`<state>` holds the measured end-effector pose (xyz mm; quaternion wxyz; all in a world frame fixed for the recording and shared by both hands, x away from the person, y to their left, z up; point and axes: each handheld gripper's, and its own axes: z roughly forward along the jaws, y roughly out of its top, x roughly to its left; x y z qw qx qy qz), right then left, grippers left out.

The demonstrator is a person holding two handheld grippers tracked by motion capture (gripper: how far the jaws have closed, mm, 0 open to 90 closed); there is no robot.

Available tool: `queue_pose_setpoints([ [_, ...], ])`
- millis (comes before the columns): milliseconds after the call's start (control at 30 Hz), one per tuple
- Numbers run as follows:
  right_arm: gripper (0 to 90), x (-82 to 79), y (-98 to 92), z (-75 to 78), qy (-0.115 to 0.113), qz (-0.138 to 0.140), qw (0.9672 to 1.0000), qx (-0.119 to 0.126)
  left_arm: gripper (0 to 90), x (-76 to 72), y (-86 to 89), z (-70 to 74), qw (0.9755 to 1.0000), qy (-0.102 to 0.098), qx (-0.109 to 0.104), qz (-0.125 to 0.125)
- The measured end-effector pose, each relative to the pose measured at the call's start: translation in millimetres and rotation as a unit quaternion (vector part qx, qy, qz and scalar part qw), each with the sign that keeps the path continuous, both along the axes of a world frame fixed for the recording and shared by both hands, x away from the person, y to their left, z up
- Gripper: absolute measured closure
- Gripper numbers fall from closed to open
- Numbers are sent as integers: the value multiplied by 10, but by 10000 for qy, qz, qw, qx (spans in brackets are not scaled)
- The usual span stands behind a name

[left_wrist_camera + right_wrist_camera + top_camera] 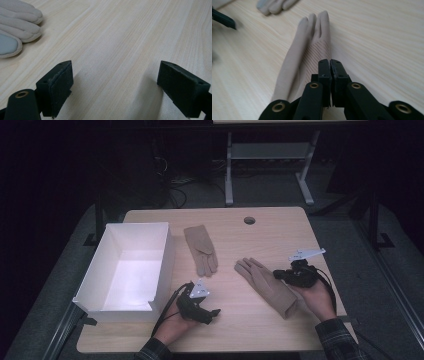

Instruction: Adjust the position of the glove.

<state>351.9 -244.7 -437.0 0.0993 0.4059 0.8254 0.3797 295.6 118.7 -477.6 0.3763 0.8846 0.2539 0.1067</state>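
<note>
We hold our right gripper, fingers pressed together, against the soft, light glove; we'd pinch its cuff.

Light wooden table, round cable hole near far edge.
On top: open white box at left; one beige glove just beside box, fingers toward near side; second beige glove farther right, lying aslant, fingers toward first.
</note>
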Motion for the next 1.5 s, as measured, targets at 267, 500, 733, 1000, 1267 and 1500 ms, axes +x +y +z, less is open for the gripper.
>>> queue_pose_setpoints([
  [267, 827, -93, -57, -41, -20, 278, 9985, -464, 128, 0, 0, -2, 10000, -9, -4, 1],
  [500, 897, -228, -151, -136, 160, 418, 9950, -887, 128, -1, -1, -3, 10000, -5, -9, 8],
  [733, 900, -353, -113, -175, 344, 616, 9928, -971, 128, 0, 0, -4, 10000, -8, -11, 3],
  [1000, 900, -496, 84, -176, 447, 1065, 9892, -905, 128, 0, -2, -3, 10000, -25, 4, 13],
  [1267, 900, -583, 296, -174, 480, 1460, 9844, -856, 128, 0, -2, -3, 10000, -10, -1, 14],
  [1500, 865, -606, 355, -158, 439, 1598, 9831, -777, 128, 0, -3, -2, 10000, -9, 1, 14],
])
